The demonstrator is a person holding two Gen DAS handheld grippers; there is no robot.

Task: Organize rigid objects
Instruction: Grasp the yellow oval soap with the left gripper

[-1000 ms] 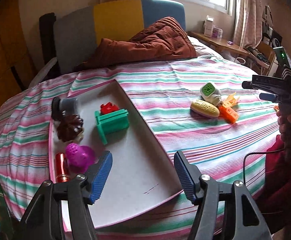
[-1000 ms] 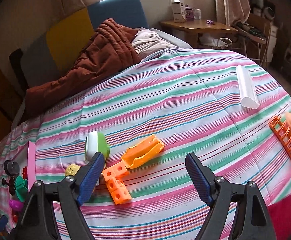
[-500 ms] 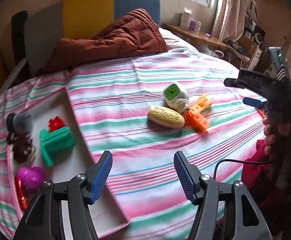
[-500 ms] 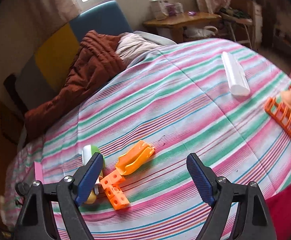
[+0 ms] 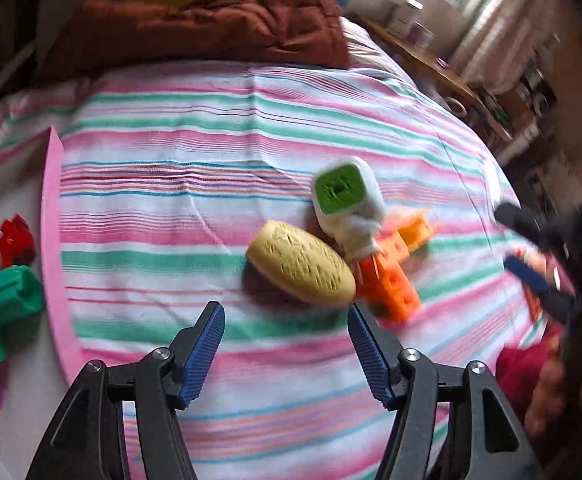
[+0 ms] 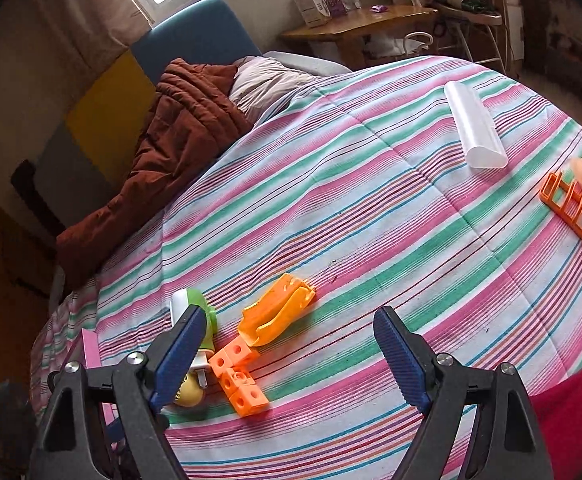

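Since the left gripper (image 5: 287,354) hangs spread and empty just near of the yellow oval (image 5: 301,269), I'd straddle its narrow width squarely before pinching, avoiding the touching white-green block (image 5: 347,200).

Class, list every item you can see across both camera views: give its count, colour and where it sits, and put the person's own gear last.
bread-shaped toy: 1, yellow, bedspread centre
plug-shaped toy: 1, white and green, touching the bread toy
cube blocks: 1 cluster, orange, beside the plug toy
scoop-shaped piece: 1, orange, beyond the cubes
rack: 1, orange, right edge
tube: 1, white, far right
tray: 1, pink rim, left, holding green, red and magenta toys
blanket: 1, brown, bed head
left gripper: 1, black, blue pads, open
right gripper: 1, same, open
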